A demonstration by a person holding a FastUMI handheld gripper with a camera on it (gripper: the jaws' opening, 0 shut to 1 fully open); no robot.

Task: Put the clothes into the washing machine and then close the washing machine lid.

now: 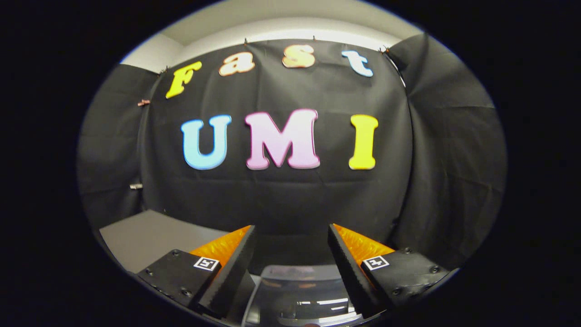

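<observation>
My gripper stands open, its two black ribbed fingers with orange sides spread wide and nothing between them. Low down between the fingers shows part of the washing machine: a grey and dark glossy top with light reflections on it. I cannot tell whether its lid is up or down. The gripper points level at the booth's black cloth wall, above the machine.
A grey table surface lies to the left of the left finger, running back to the black cloth wall. Black cloth also hangs on the right side. A white ceiling strip tops the booth.
</observation>
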